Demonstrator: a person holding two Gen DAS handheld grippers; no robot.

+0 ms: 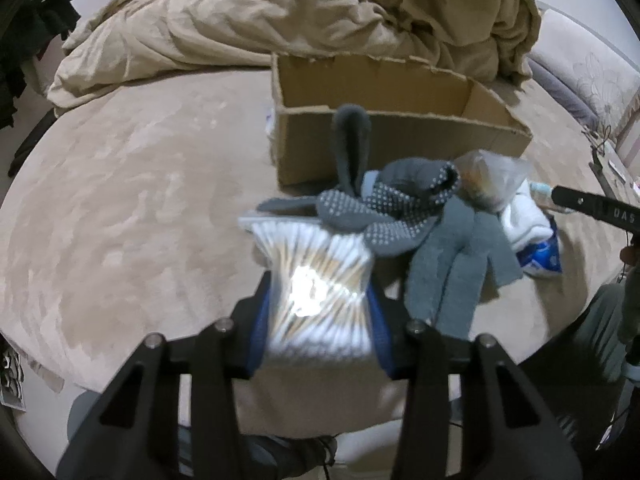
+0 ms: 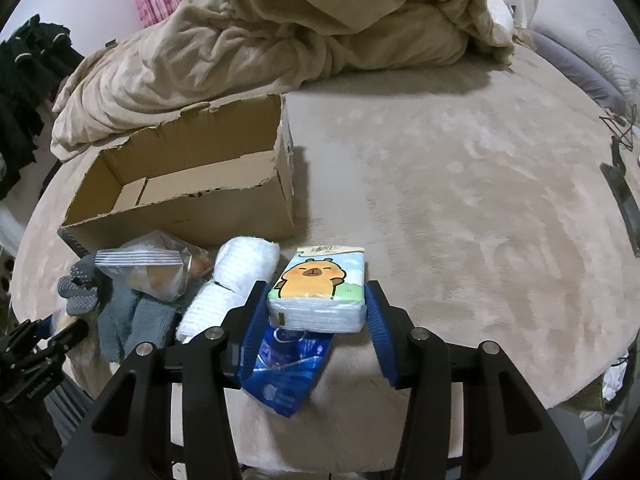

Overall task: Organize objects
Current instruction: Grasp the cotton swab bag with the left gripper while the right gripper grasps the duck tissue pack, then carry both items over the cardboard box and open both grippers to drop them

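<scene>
My left gripper [image 1: 318, 304] is shut on a clear bag of cotton swabs [image 1: 316, 280], held in front of the open cardboard box [image 1: 400, 136]. Grey dotted gloves [image 1: 384, 208] and a grey cloth [image 1: 456, 256] lie just beyond it. My right gripper [image 2: 318, 300] is shut on a tissue pack with a cartoon capybara [image 2: 320, 288], above a blue packet [image 2: 288, 376]. The box [image 2: 192, 192] stands empty to the upper left in the right wrist view.
A rolled white towel [image 2: 236, 280], a zip bag with orange contents [image 2: 160, 268] and gloves [image 2: 80, 292] lie in front of the box on the beige bed cover [image 2: 460, 200]. A crumpled beige duvet [image 2: 300, 32] is piled behind. A pillow [image 2: 580, 40] lies at the far right.
</scene>
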